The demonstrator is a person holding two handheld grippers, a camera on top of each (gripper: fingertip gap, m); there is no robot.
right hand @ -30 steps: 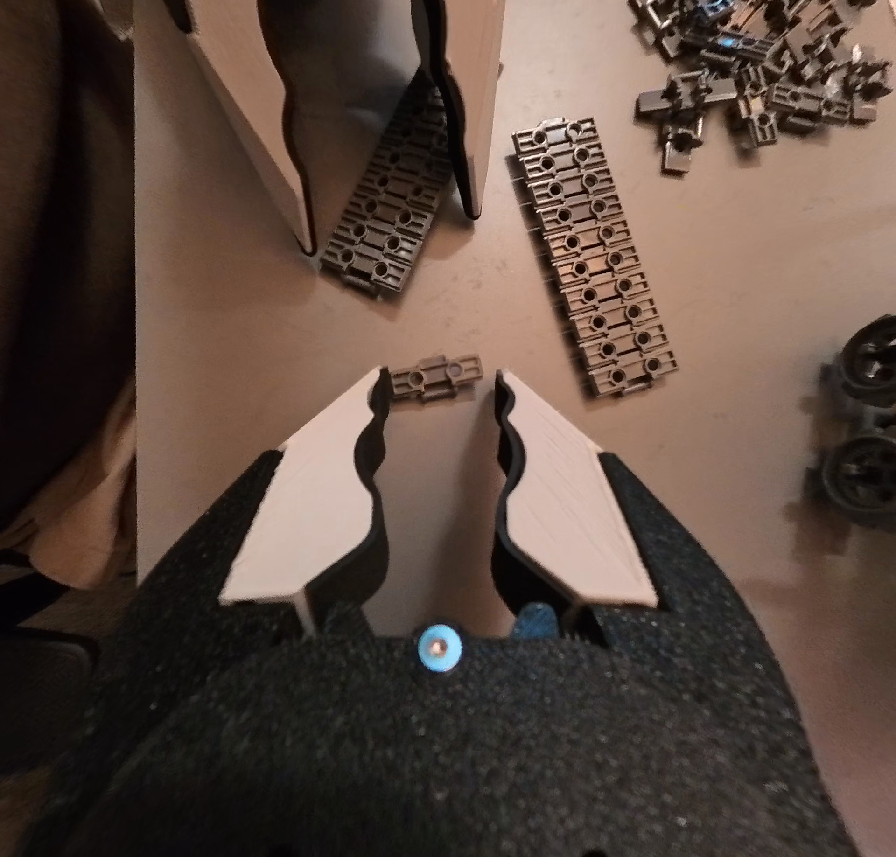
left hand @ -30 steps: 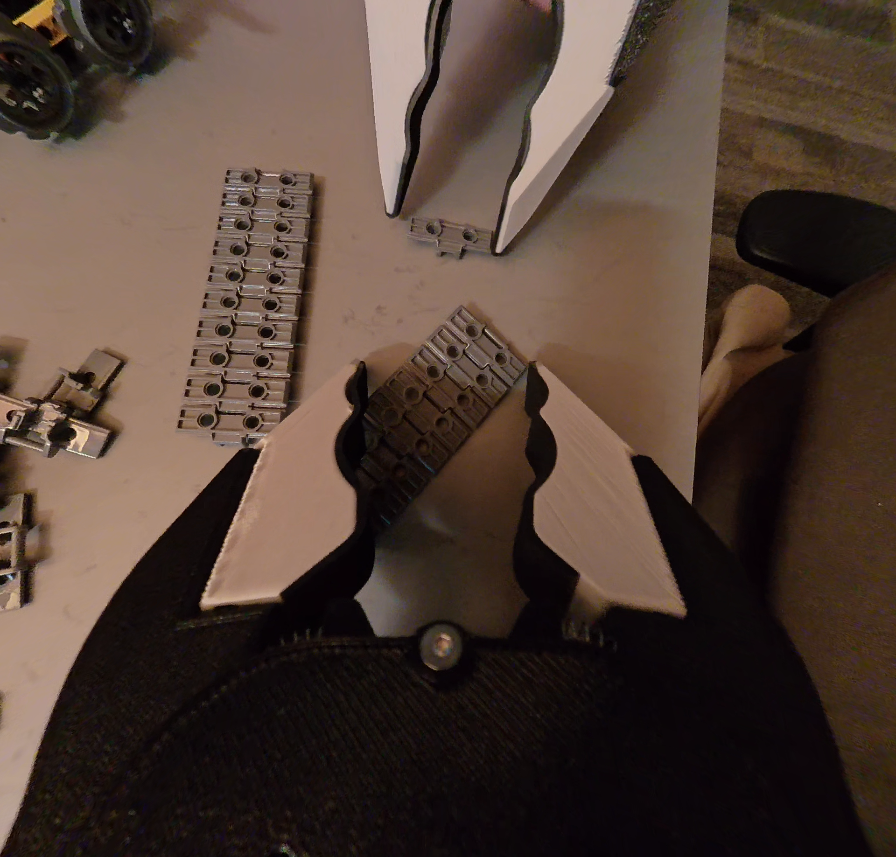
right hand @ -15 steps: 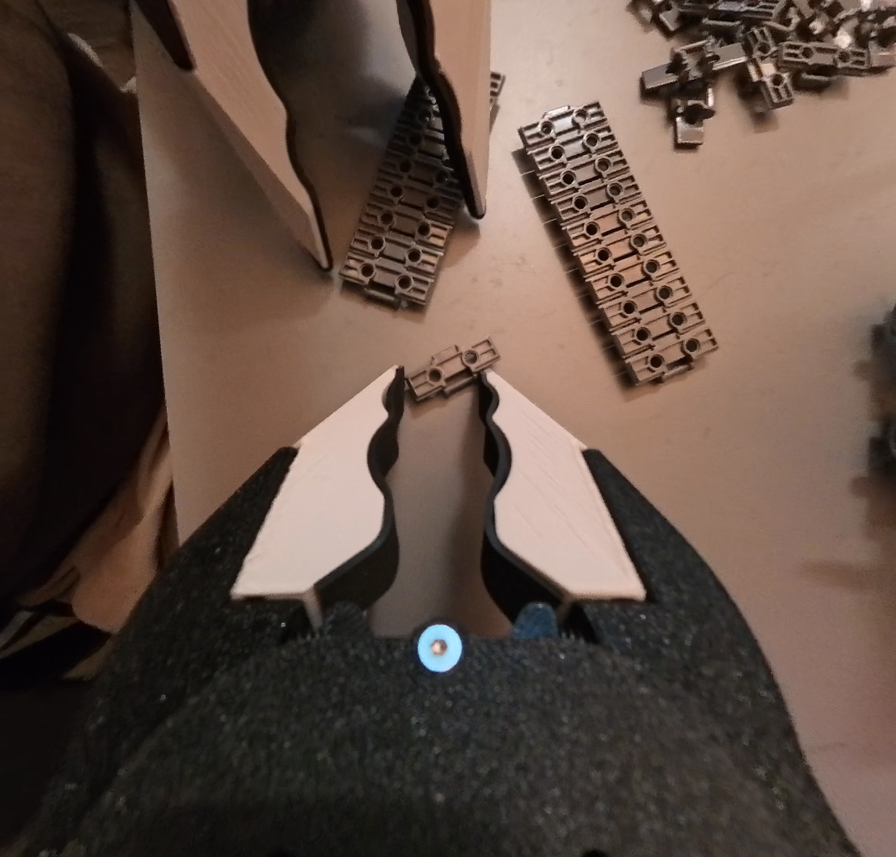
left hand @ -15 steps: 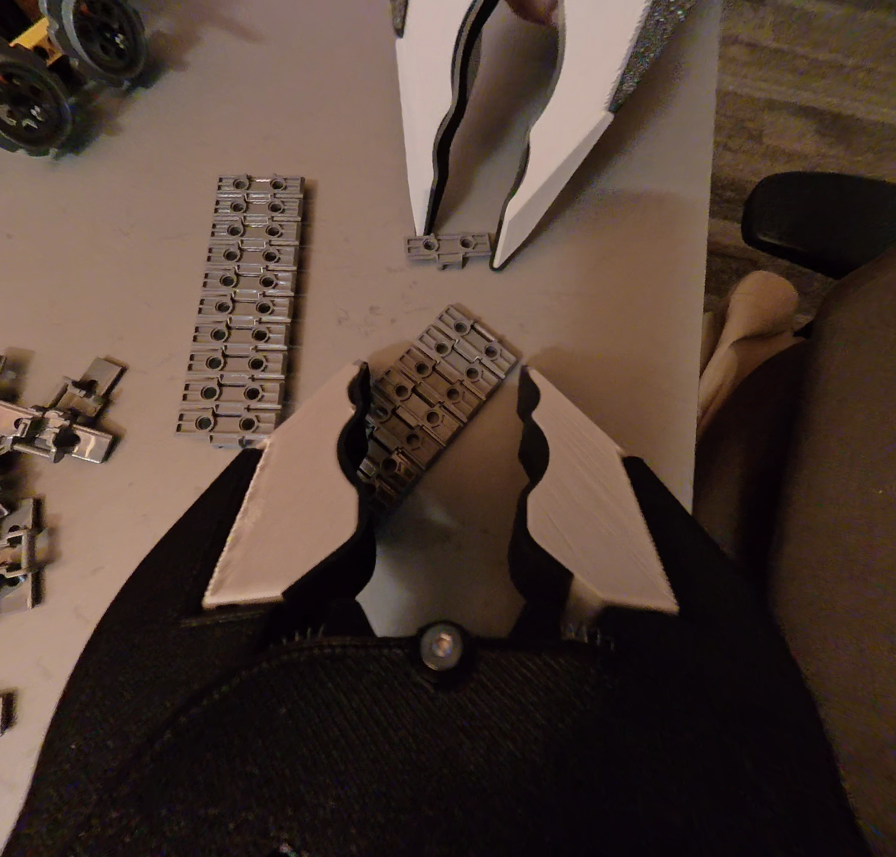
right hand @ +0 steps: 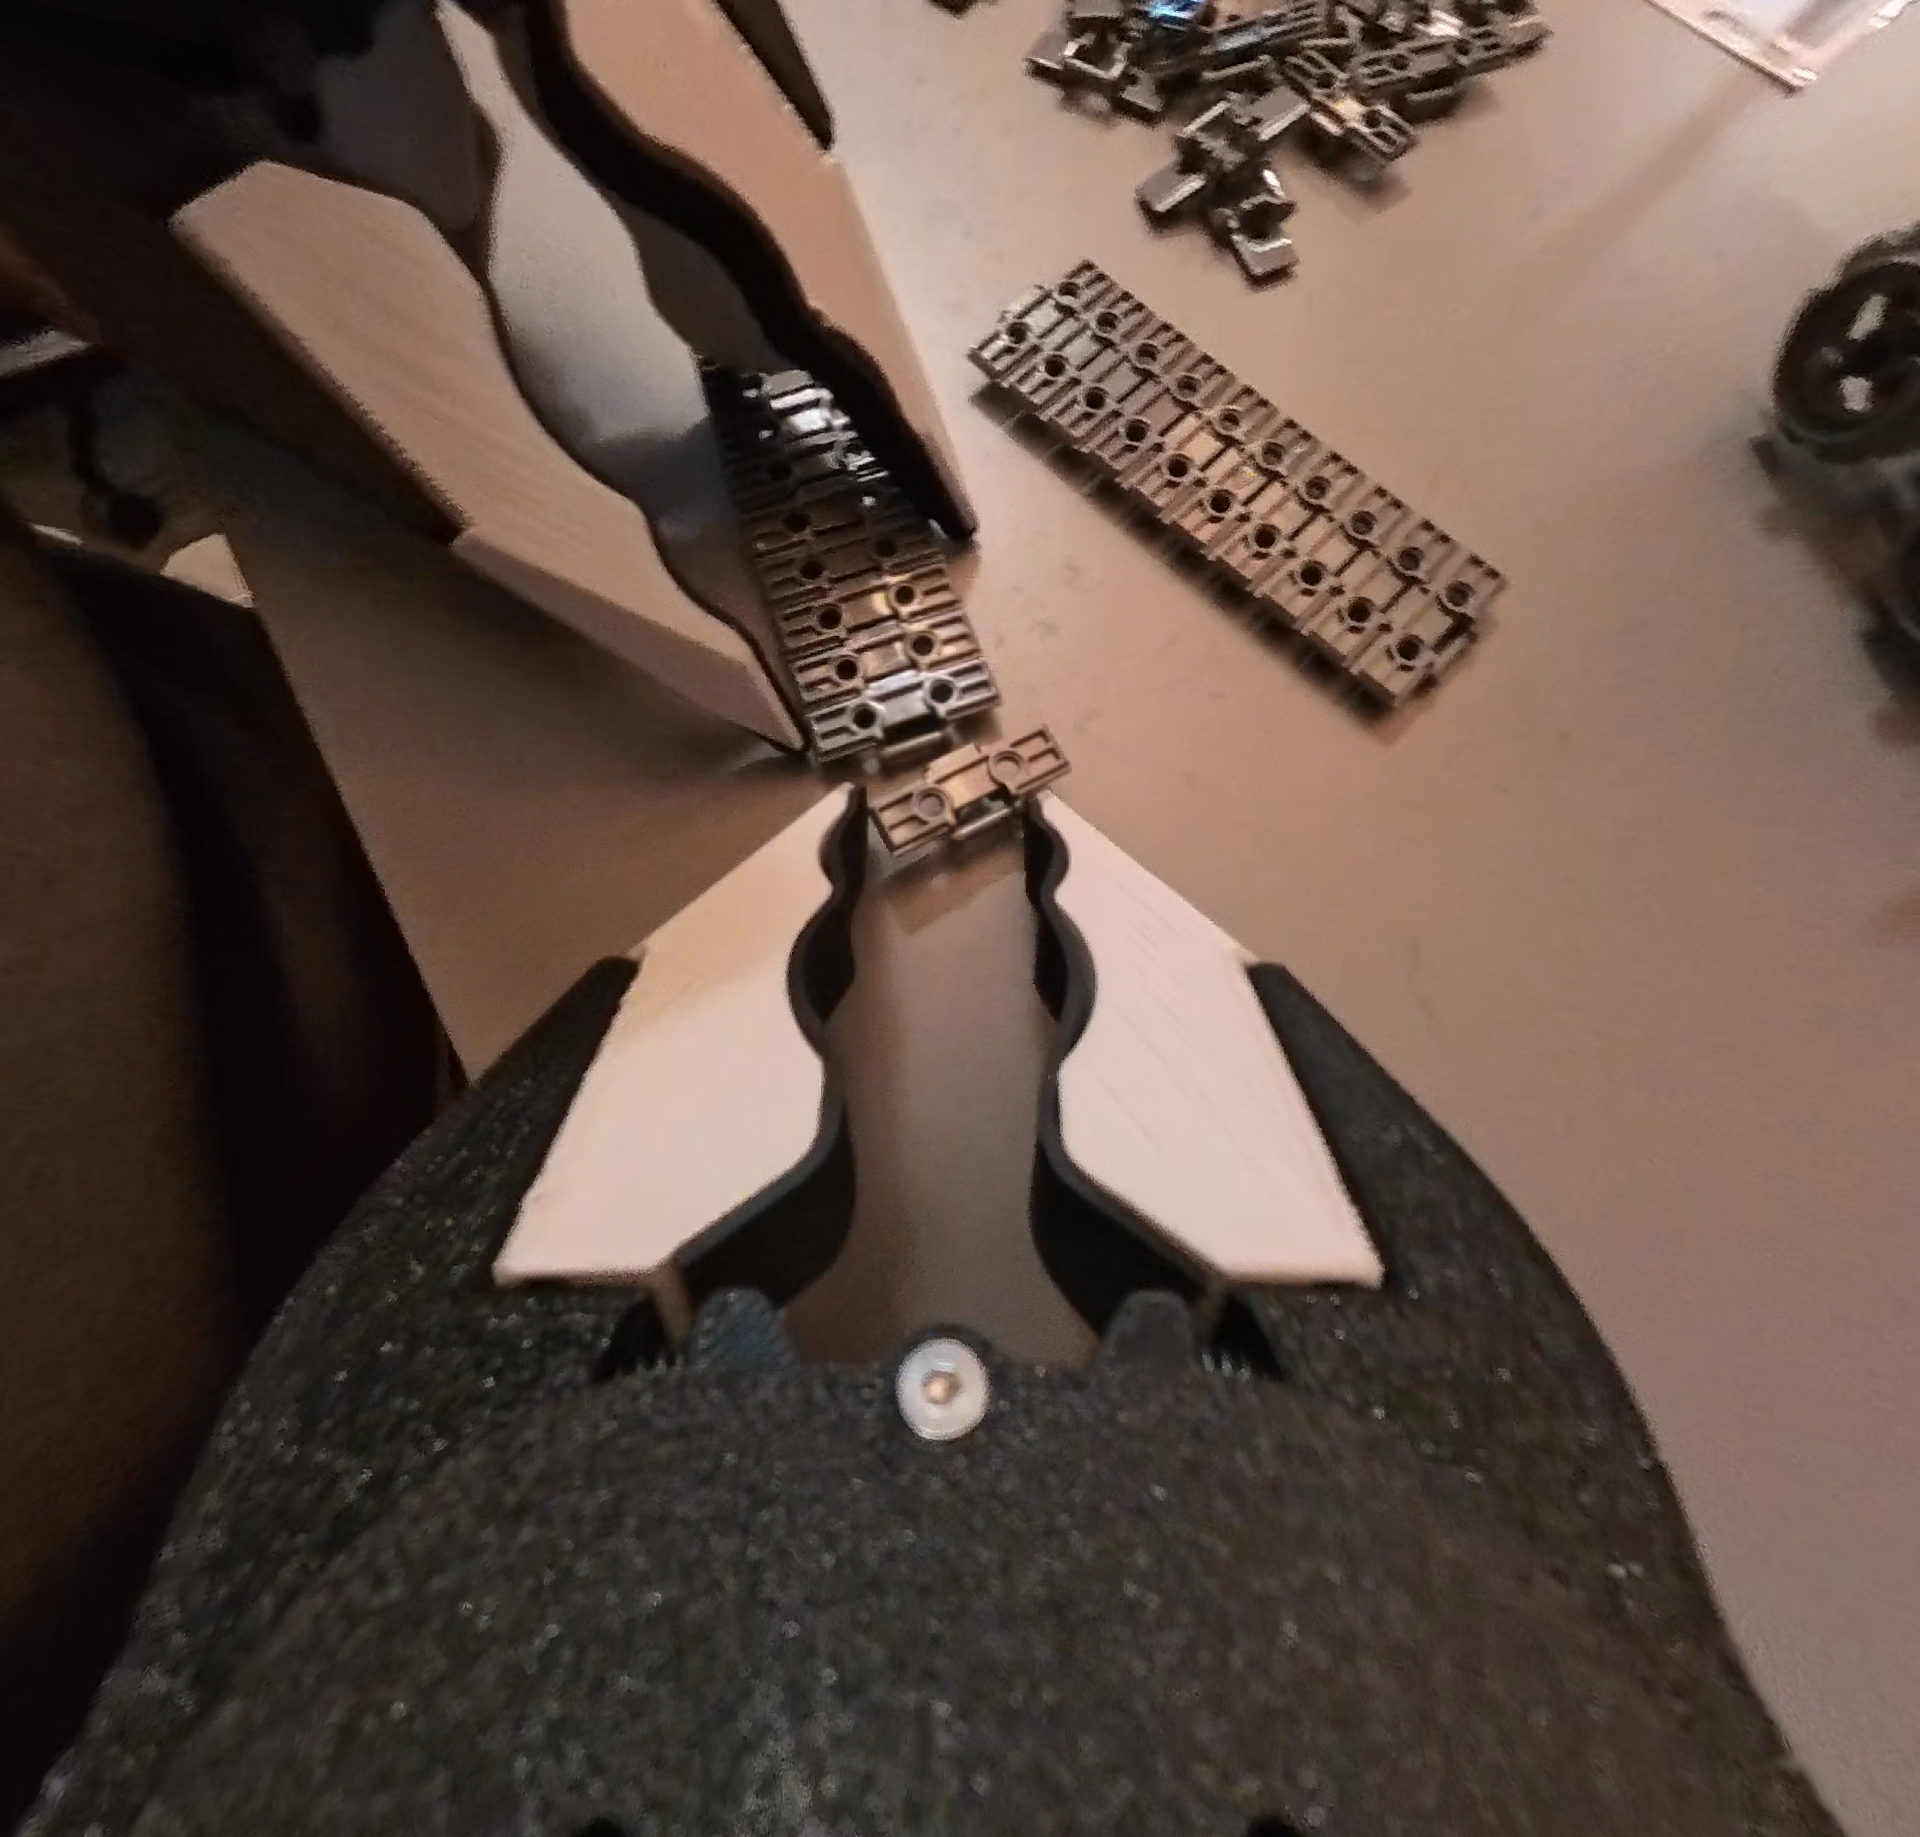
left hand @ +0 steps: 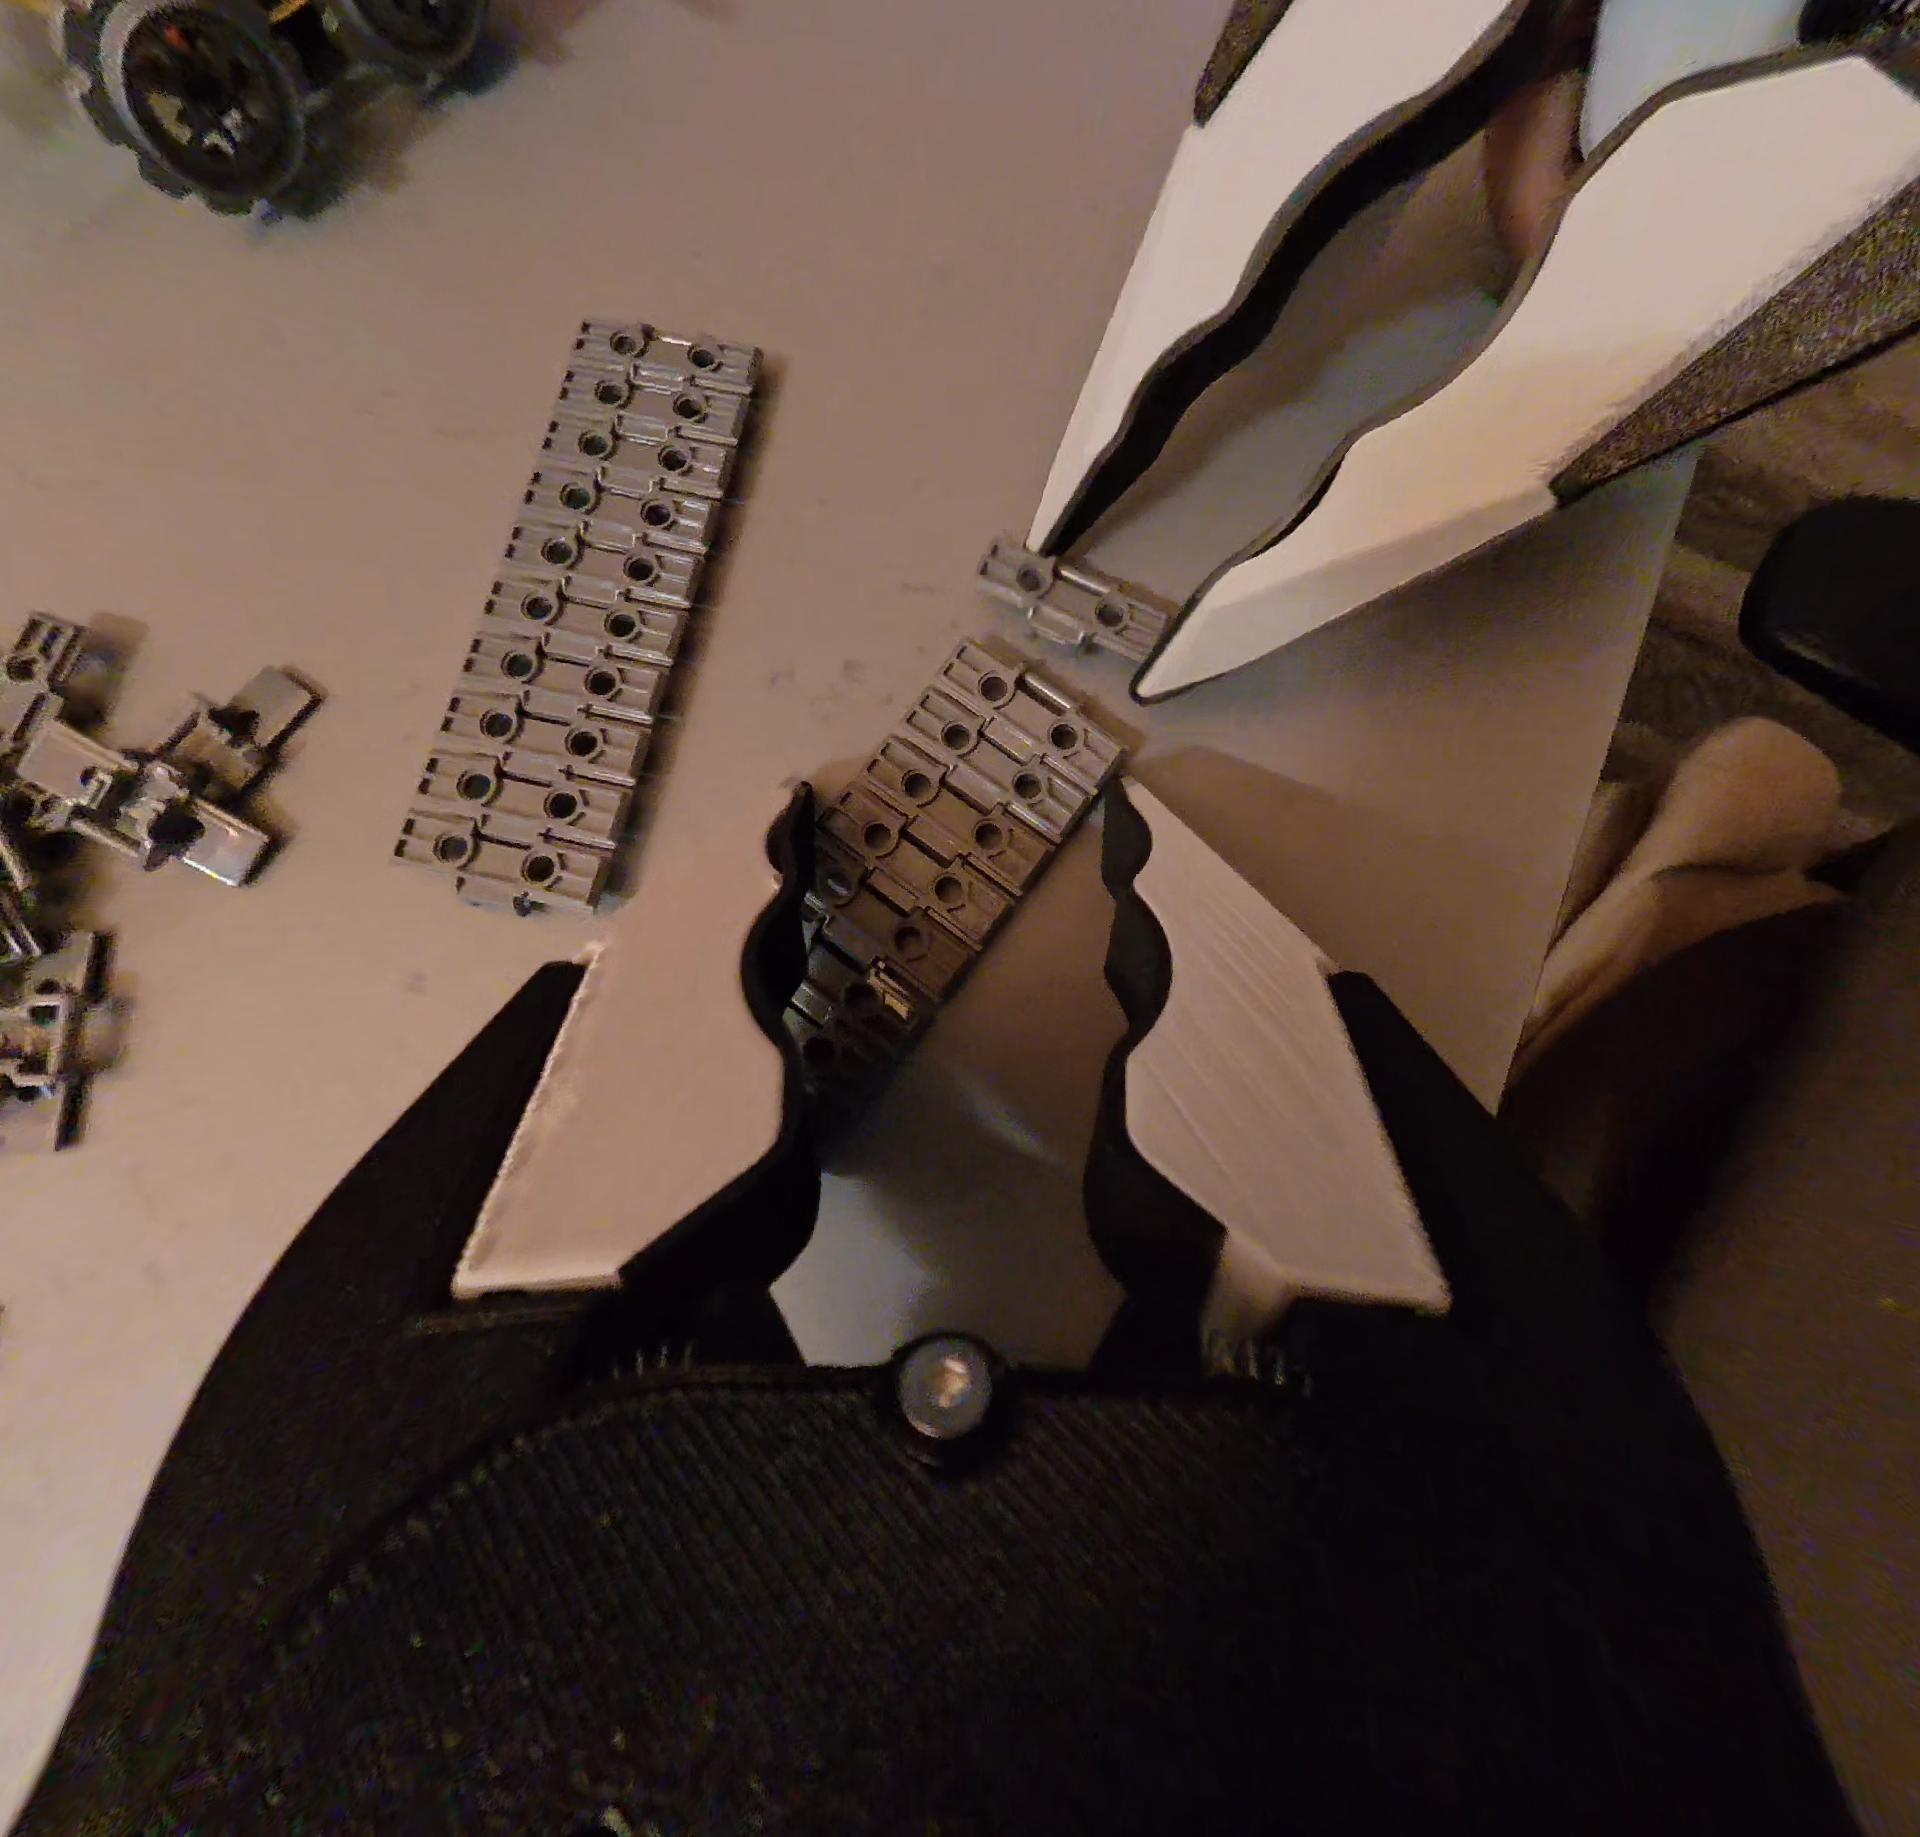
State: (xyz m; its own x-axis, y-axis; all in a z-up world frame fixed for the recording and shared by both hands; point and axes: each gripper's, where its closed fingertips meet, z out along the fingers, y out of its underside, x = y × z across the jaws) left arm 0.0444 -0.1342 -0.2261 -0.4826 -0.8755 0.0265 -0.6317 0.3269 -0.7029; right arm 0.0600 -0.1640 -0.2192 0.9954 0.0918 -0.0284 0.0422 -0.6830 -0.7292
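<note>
Single grey plastic track link (right hand: 971, 790) pinched in the right gripper (right hand: 945, 816), just beside the short grey linked track strip (left hand: 961, 831).
The left gripper (left hand: 951, 811) straddles that strip, jaws apart, one finger touching; I judge squaring the link's tilt comes first.

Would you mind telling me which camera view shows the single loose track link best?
The left wrist view: the single track link is sharp there, lying at the right gripper's fingertips. The right wrist view shows it closer but motion-blurred.
</note>
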